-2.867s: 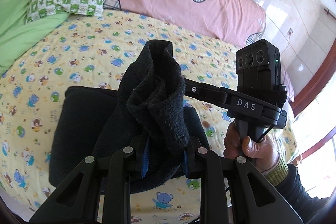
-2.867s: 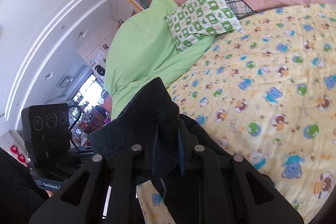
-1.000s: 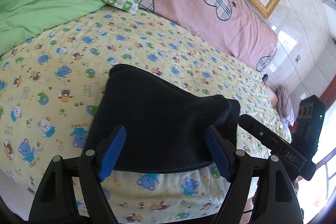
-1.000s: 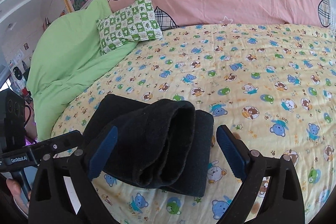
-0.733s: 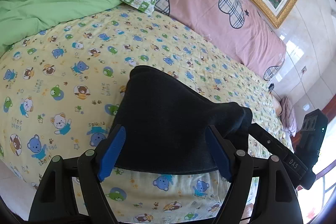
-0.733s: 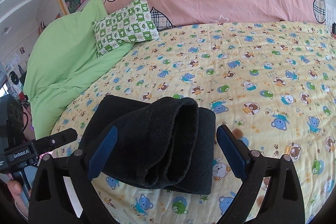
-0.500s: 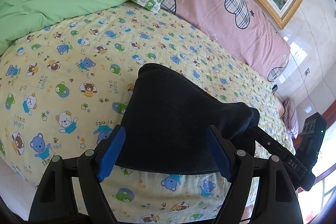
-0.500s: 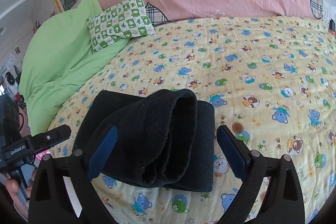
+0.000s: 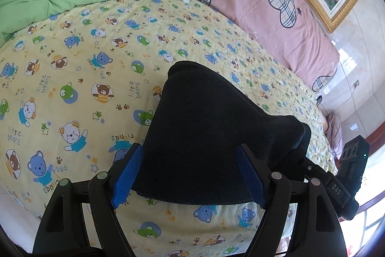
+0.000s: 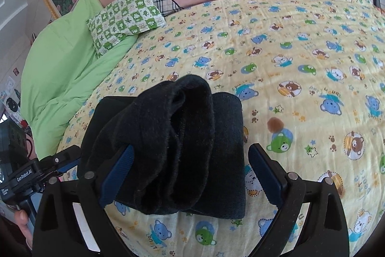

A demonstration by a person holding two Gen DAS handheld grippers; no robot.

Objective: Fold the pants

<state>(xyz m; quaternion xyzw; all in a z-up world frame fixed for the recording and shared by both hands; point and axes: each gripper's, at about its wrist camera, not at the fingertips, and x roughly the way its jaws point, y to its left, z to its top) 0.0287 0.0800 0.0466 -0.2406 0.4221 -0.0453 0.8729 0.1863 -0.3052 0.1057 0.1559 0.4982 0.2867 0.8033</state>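
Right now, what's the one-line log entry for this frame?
left tool: open | right tool: open | pants: folded bundle on bedsheet, released, one end bulging | stage: fold done

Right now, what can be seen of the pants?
The pants are dark, nearly black, of a fuzzy fleece-like fabric, folded into a compact bundle. A rolled, open-ended fold bulges on top of a flatter layer. They lie near the front edge of the yellow bear-print sheet. Both the left gripper and the right gripper are open; whether their fingers touch the cloth is unclear.
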